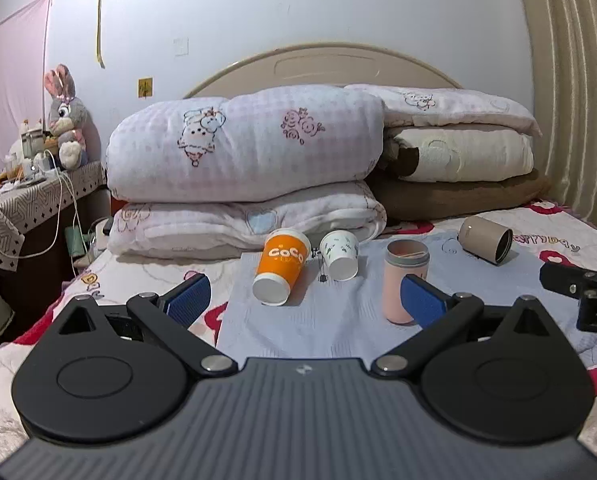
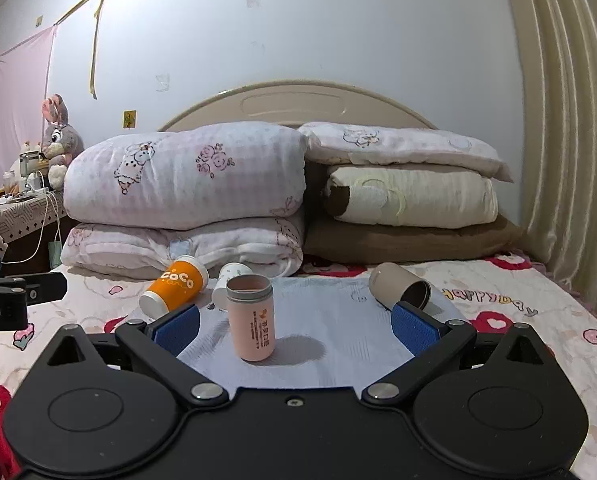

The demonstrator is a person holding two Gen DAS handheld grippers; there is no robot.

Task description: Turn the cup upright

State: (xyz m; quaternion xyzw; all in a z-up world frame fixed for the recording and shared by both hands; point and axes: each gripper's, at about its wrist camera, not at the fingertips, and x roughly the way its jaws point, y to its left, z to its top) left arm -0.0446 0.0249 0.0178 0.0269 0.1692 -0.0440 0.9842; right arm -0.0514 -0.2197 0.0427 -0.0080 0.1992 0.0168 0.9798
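A pink cup (image 1: 402, 280) (image 2: 252, 316) stands upright on a pale blue cloth (image 1: 322, 320) (image 2: 338, 320) on the bed. An orange "CoCo" cup (image 1: 280, 266) (image 2: 174, 286) lies on its side, base toward me. A small white patterned cup (image 1: 339, 254) (image 2: 228, 282) lies on its side beside it. A beige tumbler (image 1: 484, 239) (image 2: 398, 286) lies on its side at the right. My left gripper (image 1: 302, 300) is open and empty, short of the cups. My right gripper (image 2: 294, 326) is open and empty, with the pink cup between its fingers' line, slightly beyond.
Stacked folded quilts (image 1: 242, 160) (image 2: 186, 200) and pillows (image 2: 410, 196) lie against the headboard behind the cups. A cluttered side table (image 1: 26, 184) with a plush rabbit (image 1: 64, 120) stands left. Curtains (image 2: 570, 120) hang right. The other gripper shows at the edge (image 1: 586, 292) (image 2: 10, 296).
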